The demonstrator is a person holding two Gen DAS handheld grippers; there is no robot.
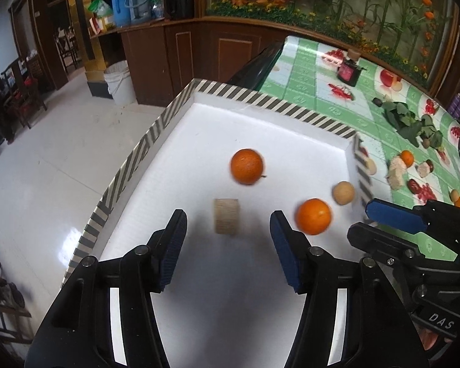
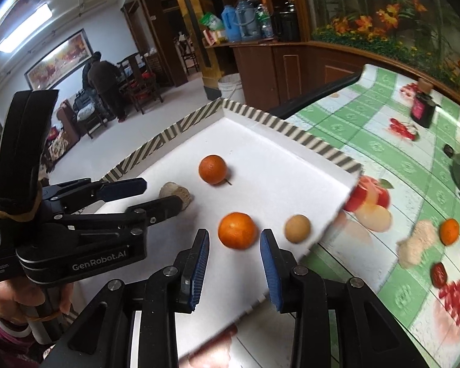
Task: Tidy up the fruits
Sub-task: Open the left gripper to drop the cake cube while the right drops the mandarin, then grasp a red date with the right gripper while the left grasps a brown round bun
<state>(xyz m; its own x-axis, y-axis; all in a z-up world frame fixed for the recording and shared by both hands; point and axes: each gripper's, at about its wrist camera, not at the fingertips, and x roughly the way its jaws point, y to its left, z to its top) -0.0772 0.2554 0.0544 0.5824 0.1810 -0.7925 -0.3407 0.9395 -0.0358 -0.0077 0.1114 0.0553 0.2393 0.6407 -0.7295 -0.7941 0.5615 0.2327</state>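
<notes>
A white tray with a striped rim (image 1: 156,128) (image 2: 306,138) holds two oranges, a small tan round fruit and a beige block. The far orange (image 1: 247,166) (image 2: 212,169) lies mid-tray. The near orange (image 1: 313,216) (image 2: 237,230) lies beside the tan fruit (image 1: 343,193) (image 2: 297,228). The beige block (image 1: 226,216) (image 2: 176,193) lies just ahead of my left gripper (image 1: 228,230), which is open and empty. My right gripper (image 2: 234,247) is open and empty, just short of the near orange. It also shows in the left wrist view (image 1: 383,217).
The green checked tablecloth (image 1: 316,70) (image 2: 368,122) carries loose pieces: a small orange (image 1: 407,158) (image 2: 449,231), beige chunks (image 2: 417,247), a red date (image 2: 439,274), green leaves (image 1: 411,122) and a dark jar (image 1: 348,72) (image 2: 423,109). White floor lies left of the tray.
</notes>
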